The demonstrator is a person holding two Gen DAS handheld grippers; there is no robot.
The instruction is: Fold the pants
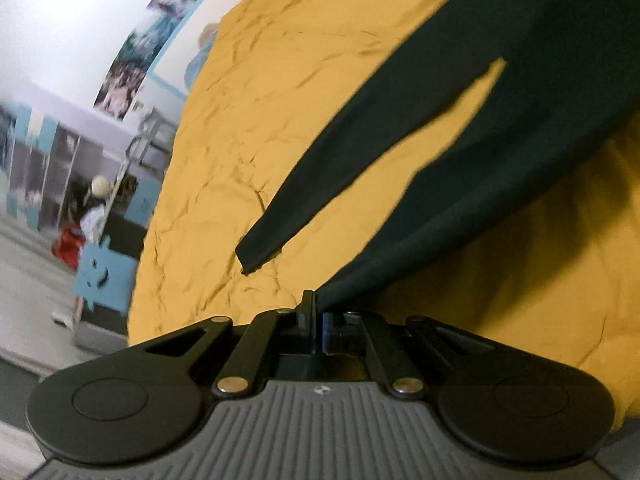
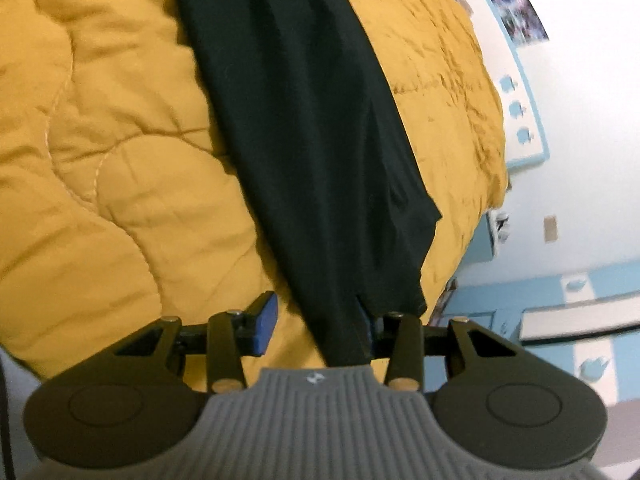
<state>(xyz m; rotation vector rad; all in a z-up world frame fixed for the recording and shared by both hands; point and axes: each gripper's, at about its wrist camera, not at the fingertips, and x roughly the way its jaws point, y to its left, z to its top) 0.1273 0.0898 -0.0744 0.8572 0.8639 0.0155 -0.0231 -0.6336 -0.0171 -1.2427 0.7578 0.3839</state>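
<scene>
A: Left gripper [image 1: 316,312]?
B: Clamped tight on a pinch of the dark pants [image 1: 500,112], drawn taut off the yellow quilt [image 1: 240,140]. Other leg flat on the quilt, cuff free.

A: Right gripper [image 2: 316,320]?
B: Partly open. Pants cloth between the pads, against the right one; blue left pad [image 2: 266,320] clear of it.
</scene>
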